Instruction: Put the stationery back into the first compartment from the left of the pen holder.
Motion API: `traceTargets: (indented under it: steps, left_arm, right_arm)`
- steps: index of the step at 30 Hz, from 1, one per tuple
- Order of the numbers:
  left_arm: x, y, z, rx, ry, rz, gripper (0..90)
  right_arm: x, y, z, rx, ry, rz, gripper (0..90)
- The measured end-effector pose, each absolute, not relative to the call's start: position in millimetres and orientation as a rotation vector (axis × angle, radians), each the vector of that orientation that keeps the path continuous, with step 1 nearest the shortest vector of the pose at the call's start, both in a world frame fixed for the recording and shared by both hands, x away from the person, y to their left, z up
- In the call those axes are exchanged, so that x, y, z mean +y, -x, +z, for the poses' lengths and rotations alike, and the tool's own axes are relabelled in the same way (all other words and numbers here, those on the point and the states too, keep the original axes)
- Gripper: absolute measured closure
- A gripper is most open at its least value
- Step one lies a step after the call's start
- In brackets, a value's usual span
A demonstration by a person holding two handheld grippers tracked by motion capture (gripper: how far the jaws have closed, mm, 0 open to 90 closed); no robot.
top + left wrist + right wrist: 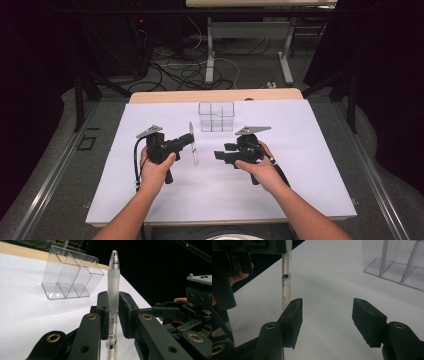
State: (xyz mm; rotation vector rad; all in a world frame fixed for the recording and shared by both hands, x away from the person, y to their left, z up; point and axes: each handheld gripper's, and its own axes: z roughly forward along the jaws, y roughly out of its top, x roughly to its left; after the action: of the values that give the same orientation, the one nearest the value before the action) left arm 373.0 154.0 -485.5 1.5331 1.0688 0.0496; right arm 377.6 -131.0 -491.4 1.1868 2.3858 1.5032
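A frosted white pen [193, 146] with a clear cap stands between the jaws of my left gripper [190, 141], which is shut on its barrel. In the left gripper view the pen [113, 282] rises upright between the two pads, its clear tip on top. My right gripper [218, 156] faces the left one from the right, a short gap apart, jaws open with nothing between them. In the right gripper view the pen's lower end [286, 290] hangs beyond the left jaw of that gripper [327, 312]. A clear plastic organizer [216, 117] with several compartments stands behind both grippers.
A white sheet [300, 170] covers the tabletop, with a wooden edge [215, 95] at the far side. The organizer [70, 277] stands upright and holds nothing. Beyond the table lie cables and desk legs on a grey floor.
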Motion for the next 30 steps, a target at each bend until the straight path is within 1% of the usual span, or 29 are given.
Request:
traceTargets:
  steps: [7, 8, 16, 17, 20, 21, 25, 28, 30]
  left_arm:
    - [142.2, -370.9, -489.5, 1.047, -1.562, 0.018, 79.7]
    - [140.6, -370.3, -489.9, 1.048, -1.569, 0.014, 79.7]
    - [129.9, -367.8, -493.8, 1.022, -1.595, -0.001, 79.7]
    - [129.0, -367.5, -494.5, 1.022, -1.599, -0.002, 79.7]
    - [126.3, -366.9, -496.2, 1.019, -1.608, -0.015, 79.8]
    - [125.1, -366.7, -497.0, 1.017, -1.610, -0.017, 79.8]
    - [119.8, -365.5, -499.4, 1.012, -1.621, -0.031, 79.7]
    - [115.5, -364.4, -501.0, 1.009, -1.630, -0.037, 79.7]
    - [113.7, -363.9, -501.6, 0.998, -1.641, -0.042, 79.7]
  right_arm:
    - [-129.9, -374.9, -492.6, 2.418, -1.175, 1.517, 41.6]
    - [-130.6, -373.9, -493.3, 2.420, -1.201, 1.552, 45.1]
    - [-133.1, -372.5, -502.0, 2.422, -1.223, 1.586, 49.7]
    - [-134.2, -372.3, -504.3, 2.432, -1.235, 1.597, 52.0]
    - [-134.3, -371.7, -506.4, 2.432, -1.241, 1.618, 53.9]
    - [-134.5, -371.1, -507.8, 2.438, -1.241, 1.632, 56.3]
    - [-134.1, -370.6, -509.3, 2.439, -1.247, 1.662, 59.2]
    - [-133.3, -369.6, -509.5, 2.428, -1.270, 1.727, 63.5]
    - [-133.1, -369.4, -509.7, 2.430, -1.273, 1.746, 64.2]
